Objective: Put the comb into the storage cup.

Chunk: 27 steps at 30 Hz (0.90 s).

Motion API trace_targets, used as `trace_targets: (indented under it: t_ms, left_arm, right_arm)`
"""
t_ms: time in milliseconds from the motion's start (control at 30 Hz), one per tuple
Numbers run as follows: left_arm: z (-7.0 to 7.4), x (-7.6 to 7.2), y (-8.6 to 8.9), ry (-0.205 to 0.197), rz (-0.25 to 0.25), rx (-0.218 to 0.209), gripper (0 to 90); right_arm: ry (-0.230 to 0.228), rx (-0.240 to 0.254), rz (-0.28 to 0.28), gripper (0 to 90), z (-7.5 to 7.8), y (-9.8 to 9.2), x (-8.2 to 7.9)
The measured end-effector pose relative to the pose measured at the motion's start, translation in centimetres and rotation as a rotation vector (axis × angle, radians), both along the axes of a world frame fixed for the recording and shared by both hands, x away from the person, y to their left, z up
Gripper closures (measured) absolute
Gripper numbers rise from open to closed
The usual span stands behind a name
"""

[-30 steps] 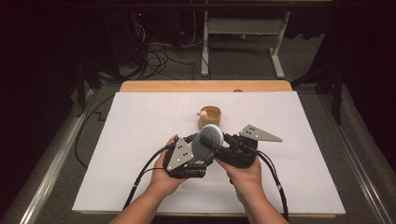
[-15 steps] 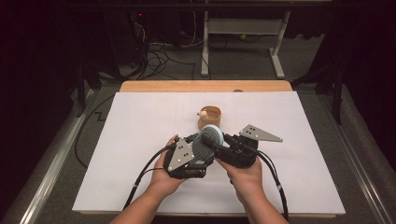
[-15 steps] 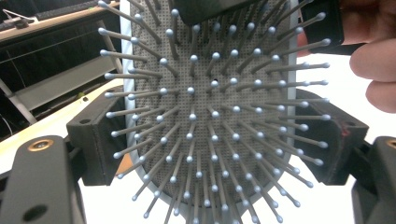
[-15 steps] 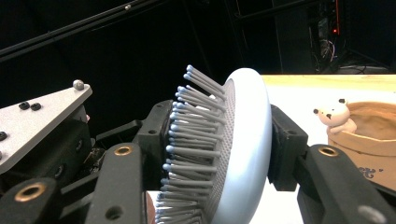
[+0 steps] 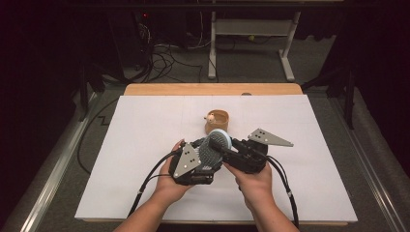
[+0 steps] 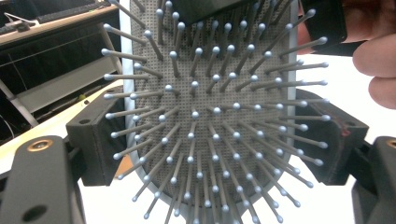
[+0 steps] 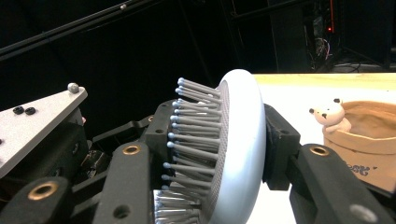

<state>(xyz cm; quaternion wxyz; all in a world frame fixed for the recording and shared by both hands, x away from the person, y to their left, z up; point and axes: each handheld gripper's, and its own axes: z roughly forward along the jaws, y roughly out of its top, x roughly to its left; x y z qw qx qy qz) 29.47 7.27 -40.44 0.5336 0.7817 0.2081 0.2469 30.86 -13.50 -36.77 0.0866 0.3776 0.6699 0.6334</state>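
1. One hairbrush (image 5: 215, 147), pale blue with grey bristles, is held above the white surface (image 5: 145, 145), between two claws.
2. The left claw (image 6: 215, 140) is clenched on the brush head's edges.
3. The right claw (image 7: 219, 149) has just been closing and now clamps the head, bristles to back.
4. One tan pot (image 5: 217, 121) stands just beyond; a small bear figure (image 7: 330, 115) sits at its rim.

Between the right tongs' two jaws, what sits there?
The hairbrush: in the right gripper view the right tongs, just closing, clamp its pale blue head, bristles on one side, back on the other.
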Motion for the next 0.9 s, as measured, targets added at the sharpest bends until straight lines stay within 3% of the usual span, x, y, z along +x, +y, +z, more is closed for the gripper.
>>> trace_targets:
  t_ms: [533, 900]
  left_arm:
    - [0.04, 0.11, 0.06, 0.004, 0.01, 0.0, 19.5]
    - [0.04, 0.25, 0.24, 0.018, 0.011, -0.03, 19.4]
  right_arm:
    - [0.007, -0.011, -0.009, 59.8, 0.22, 0.17, 0.23]
    - [0.005, -0.03, -0.007, 60.5, 0.53, 0.31, 0.37]
